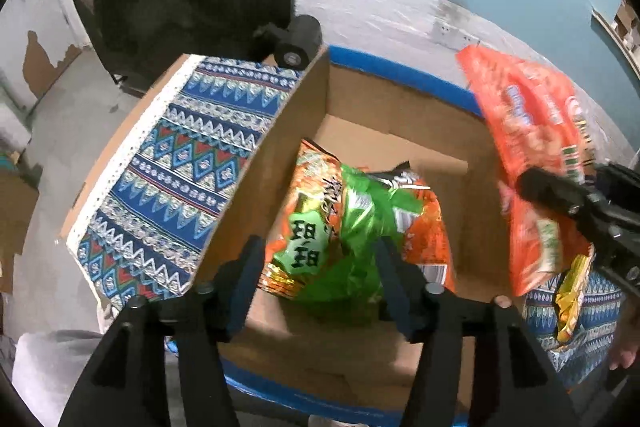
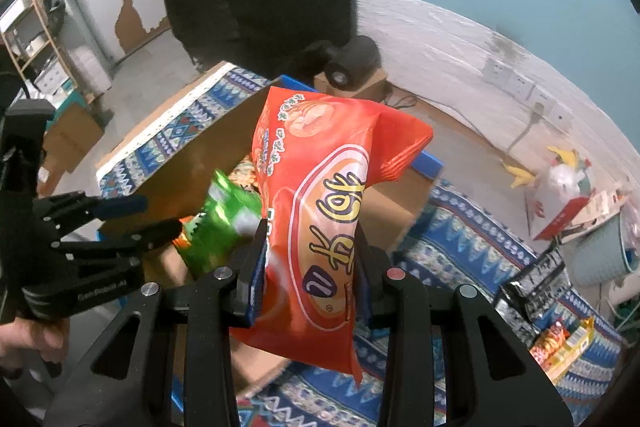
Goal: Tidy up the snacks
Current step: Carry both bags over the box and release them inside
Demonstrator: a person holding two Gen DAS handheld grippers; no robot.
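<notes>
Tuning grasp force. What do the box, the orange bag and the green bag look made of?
Box: plain brown corrugated cardboard, matte, with blue tape along the rims.
Orange bag, clamped in the right hand-held gripper: thin plastic film, glossy, creased and puffed with crimped ends.
Green bag, inside the box below the open left hand-held gripper: crinkled film with mirror-like glints, probably metallised foil.

1 box (image 1: 400, 115), approx 5 snack bags (image 2: 320, 211), 2 grippers (image 2: 308, 267).
</notes>
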